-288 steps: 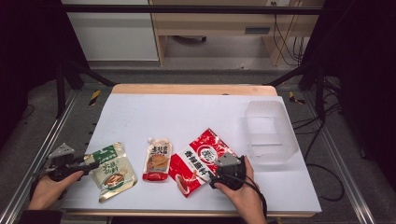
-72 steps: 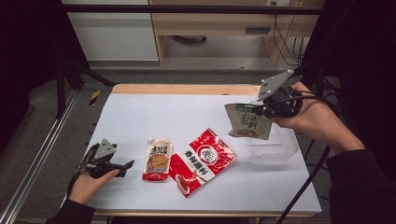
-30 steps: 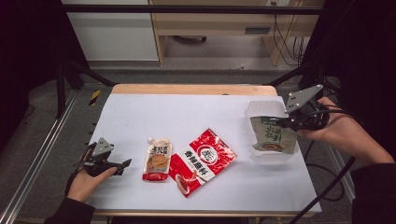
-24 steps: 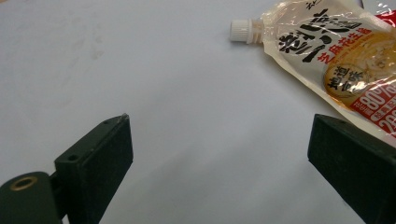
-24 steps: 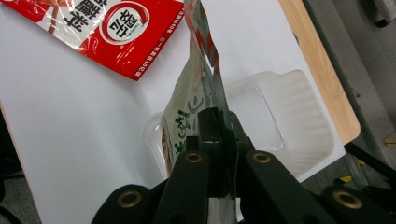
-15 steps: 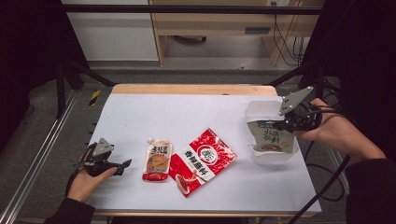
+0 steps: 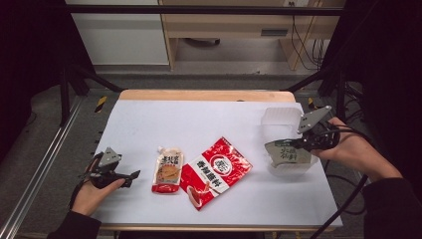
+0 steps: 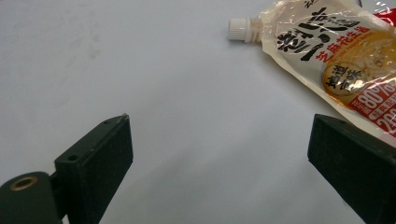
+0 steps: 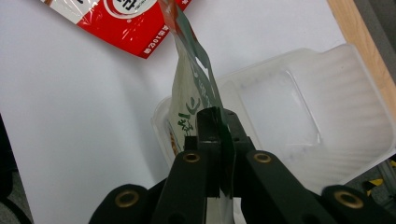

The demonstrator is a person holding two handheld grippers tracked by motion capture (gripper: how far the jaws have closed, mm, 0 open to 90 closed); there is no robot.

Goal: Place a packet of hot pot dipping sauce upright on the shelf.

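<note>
White desk; at 3 o'clock, right gripper jaws pinch a limp, light green pouch by its edge over the tray; left gripper jaws spread.

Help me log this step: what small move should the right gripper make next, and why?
Probably lower a little more, then open. The right gripper is shut on the green pouch, which hangs over the clear tray at its near end, seemingly not yet resting flat inside it.
</note>
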